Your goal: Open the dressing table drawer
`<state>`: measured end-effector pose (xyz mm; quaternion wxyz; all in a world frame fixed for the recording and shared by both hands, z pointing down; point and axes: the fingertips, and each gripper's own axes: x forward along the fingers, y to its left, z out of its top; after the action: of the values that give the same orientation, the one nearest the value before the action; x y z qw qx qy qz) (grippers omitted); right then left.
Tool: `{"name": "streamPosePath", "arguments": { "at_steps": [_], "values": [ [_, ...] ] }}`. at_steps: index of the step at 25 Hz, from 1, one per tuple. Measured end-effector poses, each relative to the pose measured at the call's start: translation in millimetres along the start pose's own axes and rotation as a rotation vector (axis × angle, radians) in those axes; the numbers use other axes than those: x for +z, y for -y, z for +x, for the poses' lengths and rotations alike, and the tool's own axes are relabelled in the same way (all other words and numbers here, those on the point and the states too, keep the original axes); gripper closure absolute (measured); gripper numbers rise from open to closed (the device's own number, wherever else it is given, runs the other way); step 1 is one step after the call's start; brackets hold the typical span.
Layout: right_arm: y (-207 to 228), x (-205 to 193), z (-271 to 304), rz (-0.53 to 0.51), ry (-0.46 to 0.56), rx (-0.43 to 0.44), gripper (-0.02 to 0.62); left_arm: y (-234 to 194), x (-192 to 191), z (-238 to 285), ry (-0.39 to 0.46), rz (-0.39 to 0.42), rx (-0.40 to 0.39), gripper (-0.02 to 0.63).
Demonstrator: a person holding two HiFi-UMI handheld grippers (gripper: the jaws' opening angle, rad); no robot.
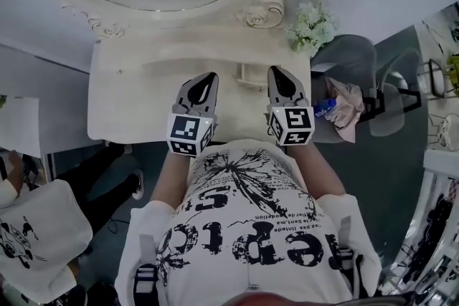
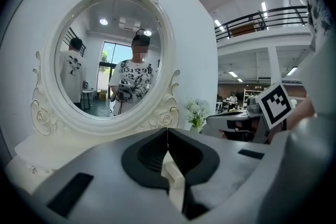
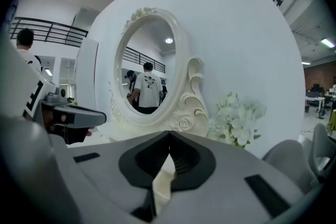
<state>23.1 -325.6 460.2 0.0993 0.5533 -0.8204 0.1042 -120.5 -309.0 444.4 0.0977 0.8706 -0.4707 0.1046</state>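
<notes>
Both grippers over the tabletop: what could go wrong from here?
The left gripper and right gripper are both shut and empty, so they could bump the drawer instead of gripping it. No drawer front shows from above the dressing table, so the reach may be blind. A swing right could knock the flowers.

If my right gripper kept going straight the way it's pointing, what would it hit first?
Most likely the carved lower right part of the mirror frame, just left of the white flowers. The right gripper, jaws shut, aims about there, though depth is hard to judge.
</notes>
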Motion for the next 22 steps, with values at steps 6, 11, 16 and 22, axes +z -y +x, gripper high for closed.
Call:
{"name": "streamPosePath", "arguments": {
  "at_steps": [6,11,16,22],
  "values": [
    [-3.3,37.4,-13.5,-0.05,0.126,0.043,0.578,-4.1,29.4,-2.5,0.055,0.027,0.022,0.588],
    [1.1,42.8,-19.4,-0.043,0.154,0.045,0.578,-0.9,37.3,-2.4,0.069,0.049,0.026,0.588],
    [5.5,40.6,-17.1,-0.031,0.144,0.043,0.578,4.8,37.6,1.4,0.063,0.06,0.018,0.588],
    [9.4,42.2,-16.6,-0.025,0.145,0.039,0.578,7.5,41.0,4.6,0.062,0.061,0.02,0.587]
  ]
}}
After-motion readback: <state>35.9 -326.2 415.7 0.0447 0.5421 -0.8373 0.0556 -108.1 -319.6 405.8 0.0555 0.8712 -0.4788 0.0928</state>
